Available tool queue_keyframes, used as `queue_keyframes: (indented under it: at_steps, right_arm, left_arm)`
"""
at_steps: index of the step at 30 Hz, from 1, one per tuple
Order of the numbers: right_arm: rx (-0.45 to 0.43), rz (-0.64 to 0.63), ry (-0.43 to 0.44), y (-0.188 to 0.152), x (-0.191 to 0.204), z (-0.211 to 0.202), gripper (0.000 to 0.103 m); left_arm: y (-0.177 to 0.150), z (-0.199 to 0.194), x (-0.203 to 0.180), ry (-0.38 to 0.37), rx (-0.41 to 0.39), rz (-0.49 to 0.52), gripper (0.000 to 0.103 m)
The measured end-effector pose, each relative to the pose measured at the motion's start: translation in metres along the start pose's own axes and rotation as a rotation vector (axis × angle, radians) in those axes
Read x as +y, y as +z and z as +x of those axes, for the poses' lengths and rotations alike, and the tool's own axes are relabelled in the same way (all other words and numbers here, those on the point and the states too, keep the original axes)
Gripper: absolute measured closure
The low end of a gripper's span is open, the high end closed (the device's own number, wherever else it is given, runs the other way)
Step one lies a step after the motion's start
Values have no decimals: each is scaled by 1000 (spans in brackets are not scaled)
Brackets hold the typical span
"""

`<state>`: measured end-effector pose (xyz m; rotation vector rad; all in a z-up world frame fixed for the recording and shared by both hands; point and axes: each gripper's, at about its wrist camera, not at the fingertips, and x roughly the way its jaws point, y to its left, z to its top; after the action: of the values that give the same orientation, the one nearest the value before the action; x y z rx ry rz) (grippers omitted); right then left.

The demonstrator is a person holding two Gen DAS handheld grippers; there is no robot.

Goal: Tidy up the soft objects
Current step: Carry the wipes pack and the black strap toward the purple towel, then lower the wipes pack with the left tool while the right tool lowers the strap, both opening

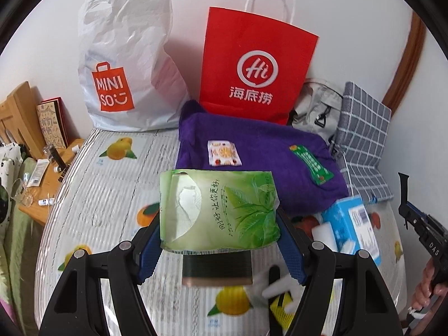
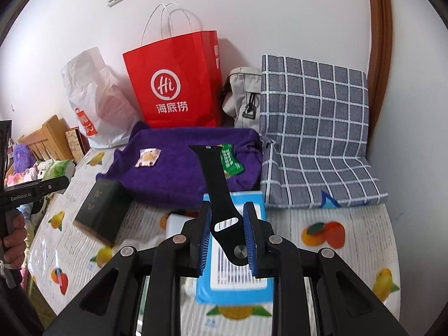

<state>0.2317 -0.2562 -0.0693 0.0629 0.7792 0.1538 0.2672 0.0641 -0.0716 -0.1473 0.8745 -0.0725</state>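
Observation:
My left gripper (image 1: 219, 240) is shut on a green tissue pack (image 1: 218, 210), held above the fruit-print table cover (image 1: 112, 184). My right gripper (image 2: 226, 238) is shut on a black watch strap (image 2: 217, 187) that sticks up between the blue pads. A folded purple towel (image 1: 260, 151) lies behind, with a small white sachet (image 1: 224, 153) and a green sachet (image 1: 312, 165) on it. In the right wrist view the same towel (image 2: 173, 165) lies ahead, and the left gripper's handle shows at the left edge.
A white Miniso bag (image 1: 126, 64), a red paper bag (image 1: 254, 64), a grey bag (image 1: 316, 106) and a checked cushion (image 2: 313, 128) line the wall. A dark book (image 2: 100, 210) and a blue box (image 2: 235, 274) lie on the cover. A wooden side table (image 1: 42, 179) stands left.

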Motion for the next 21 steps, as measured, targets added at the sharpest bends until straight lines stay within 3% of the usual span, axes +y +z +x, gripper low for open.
queue_keyframes:
  at_steps: [7,21]
  right_arm:
    - [-5,-2,27,29,4,25,80]
    - [41,-1,90,73,16,96,80]
  left_arm:
    - [30,25,-7,-27,28,12,31]
    - [76,97,-9,30,101,9,31]
